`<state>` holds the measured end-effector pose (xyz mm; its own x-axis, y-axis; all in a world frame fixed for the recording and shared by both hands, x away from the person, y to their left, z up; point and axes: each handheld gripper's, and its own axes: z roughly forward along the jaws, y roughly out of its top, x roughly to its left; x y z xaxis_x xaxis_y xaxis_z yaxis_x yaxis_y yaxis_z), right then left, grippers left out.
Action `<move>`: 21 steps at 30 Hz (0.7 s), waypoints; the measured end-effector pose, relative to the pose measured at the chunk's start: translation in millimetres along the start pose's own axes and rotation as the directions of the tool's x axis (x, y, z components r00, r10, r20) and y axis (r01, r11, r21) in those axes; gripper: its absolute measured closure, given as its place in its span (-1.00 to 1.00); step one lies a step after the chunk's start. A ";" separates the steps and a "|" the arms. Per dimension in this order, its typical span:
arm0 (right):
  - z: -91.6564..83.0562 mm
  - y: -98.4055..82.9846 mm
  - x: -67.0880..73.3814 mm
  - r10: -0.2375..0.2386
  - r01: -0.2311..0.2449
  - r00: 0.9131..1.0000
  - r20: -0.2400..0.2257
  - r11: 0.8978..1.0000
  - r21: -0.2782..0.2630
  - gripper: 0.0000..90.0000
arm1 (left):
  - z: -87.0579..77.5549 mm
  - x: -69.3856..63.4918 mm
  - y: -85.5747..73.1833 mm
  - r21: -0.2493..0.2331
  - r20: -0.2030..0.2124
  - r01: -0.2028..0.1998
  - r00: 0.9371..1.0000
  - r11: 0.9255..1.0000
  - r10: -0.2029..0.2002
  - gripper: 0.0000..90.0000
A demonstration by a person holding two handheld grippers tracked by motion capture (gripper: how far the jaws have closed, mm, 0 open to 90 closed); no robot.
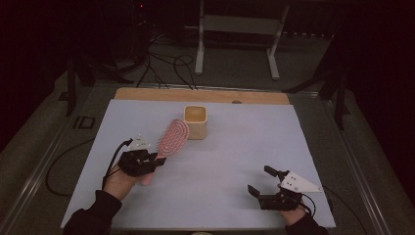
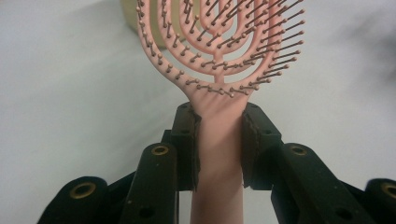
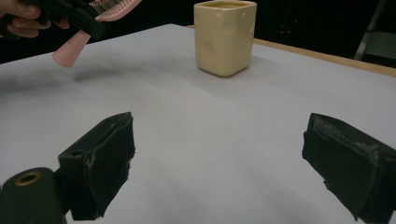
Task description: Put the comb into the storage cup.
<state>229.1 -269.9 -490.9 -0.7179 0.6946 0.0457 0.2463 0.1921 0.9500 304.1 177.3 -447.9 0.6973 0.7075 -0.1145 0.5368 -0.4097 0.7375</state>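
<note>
A pink hairbrush (image 1: pixel 172 138) with an oval, open-ribbed head is held off the table at the left, its head pointing toward a cream square cup (image 1: pixel 196 122) at the back middle. My left gripper (image 1: pixel 155 162) is shut on the brush's handle (image 2: pixel 219 144), both pads pressing its sides just below the head (image 2: pixel 219 42). The handle's end (image 3: pixel 69 52) sticks out behind the jaws. My right gripper (image 1: pixel 261 181) rests low at the front right, jaws wide open with nothing between them. The cup (image 3: pixel 224 36) stands upright ahead of it.
The white table cover (image 1: pixel 225 161) ends in a wooden strip (image 1: pixel 200 95) at the back. Beyond the table, cables (image 1: pixel 166 63) and a metal stand (image 1: pixel 237 34) lie on the dark floor. A cable loops off the table's left side.
</note>
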 end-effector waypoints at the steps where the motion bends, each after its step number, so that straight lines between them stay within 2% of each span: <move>1: 0.0 0.0 0.0 0.000 0.000 1.000 0.000 1.000 0.000 -0.80 | 0.0 0.0 0.0 0.000 0.000 0.000 1.000 1.000 0.000 0.58; 4: 0.5 -0.1 -0.1 0.005 -0.005 1.000 -0.001 1.000 0.000 -0.80 | 3.3 -0.1 2.4 -0.007 0.007 0.022 1.000 1.000 -0.022 0.58; 5: 0.6 -0.2 0.0 0.003 -0.003 1.000 -0.002 1.000 0.001 -0.80 | 5.2 0.1 3.0 -0.010 0.027 0.018 0.999 1.000 -0.018 0.58; 7: 0.4 0.1 0.1 0.000 0.000 1.000 -0.003 1.000 -0.002 -0.80 | 7.3 -1.6 3.3 -0.011 0.020 0.003 1.000 1.000 -0.002 0.58; 11: 0.5 -0.2 -0.1 0.002 -0.002 1.000 0.000 1.000 0.003 -0.80 | 11.0 -4.4 2.8 -0.053 0.032 0.006 0.999 0.999 -0.004 0.58; 15: 0.9 -0.2 -0.7 0.005 -0.005 1.000 0.001 1.000 0.001 -0.80 | 14.3 -8.7 1.6 -0.097 0.014 0.005 1.000 0.995 -0.004 0.58; 16: 0.9 -0.3 -0.5 0.003 -0.003 1.000 0.000 1.000 0.004 -0.80 | 15.2 -9.5 1.2 -0.109 0.023 0.008 1.000 0.994 -0.005 0.58; 17: 1.0 -0.2 -0.2 0.002 -0.002 1.000 0.000 1.000 0.003 -0.80 | 16.8 -12.7 0.6 -0.124 0.004 -0.003 1.000 0.992 0.003 0.58; 18: 1.0 -0.2 -0.2 0.002 -0.002 1.000 0.000 1.000 0.003 -0.80 | 16.8 -12.7 0.6 -0.124 0.004 -0.003 1.000 0.992 0.003 0.58; 19: 1.2 -0.3 -0.5 0.005 -0.005 1.000 -0.001 1.000 0.003 -0.80 | 18.4 -15.8 -0.7 -0.146 0.012 -0.007 1.000 0.989 0.009 0.58; 21: 1.3 -0.5 -0.6 0.006 -0.006 1.000 -0.003 1.000 0.002 -0.80 | 19.3 -18.0 -1.0 -0.151 0.002 -0.011 1.000 0.989 0.011 0.58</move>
<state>230.3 -269.4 -491.7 -0.7184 0.6937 0.0527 0.2524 0.1893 0.9489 300.2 153.8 -459.4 0.7040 0.7021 -0.1074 0.4516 -0.3258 0.8306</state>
